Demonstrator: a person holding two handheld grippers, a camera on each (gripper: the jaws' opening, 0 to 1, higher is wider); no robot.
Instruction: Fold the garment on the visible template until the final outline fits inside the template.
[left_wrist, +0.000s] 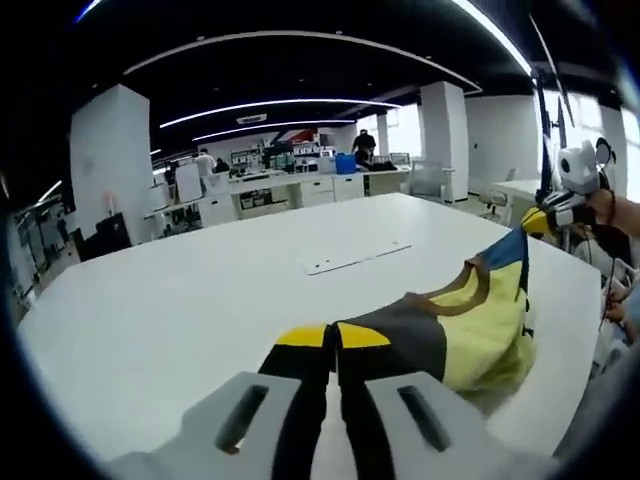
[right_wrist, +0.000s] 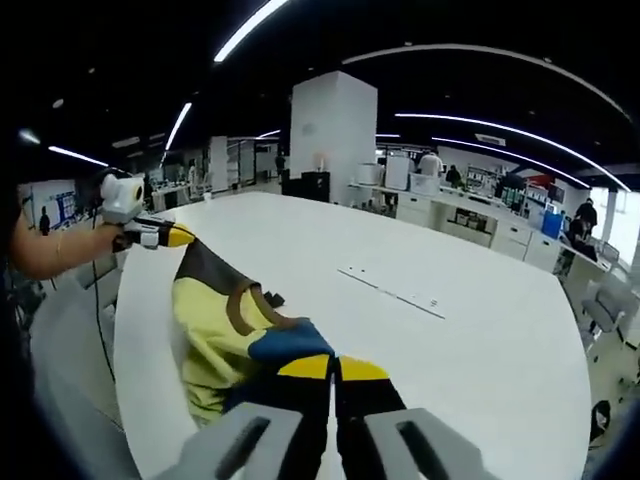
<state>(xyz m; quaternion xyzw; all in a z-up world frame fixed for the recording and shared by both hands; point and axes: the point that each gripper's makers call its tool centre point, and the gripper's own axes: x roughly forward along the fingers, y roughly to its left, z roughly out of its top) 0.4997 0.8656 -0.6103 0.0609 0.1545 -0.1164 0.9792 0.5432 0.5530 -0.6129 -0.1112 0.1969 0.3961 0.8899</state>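
Big and bright, the room is an office with white pillars, long ceiling lights and rows of work desks far at the back, where a few people stand. Up close is a wide white desk (left_wrist: 200, 290).

In the left gripper view, the left hand-held gripper (left_wrist: 332, 340) comes up from the bottom. Its yellow-tipped jaws are pressed together and pinch a dark grey corner of the garment (left_wrist: 470, 330). To the right of the jaws, the garment spreads out. It is a shirt, mostly pale yellow, with a brown neck band and a blue part. It hangs lifted at the near edge of the desk. Past it on the desk lies a thin flat white strip (left_wrist: 357, 258). At the far right, the other hand-held gripper holds up the blue corner, with a person's arm behind it.

In the right gripper view, the far left shows a person's arm and the left hand-held gripper holding the dark corner of the shirt up high. The yellow shirt droops down between the two, at the desk's edge. In the middle, the right hand-held gripper (right_wrist: 333, 372) has its jaws squeezed tight on the blue corner. To the right lies the same thin strip, on bare white desk.
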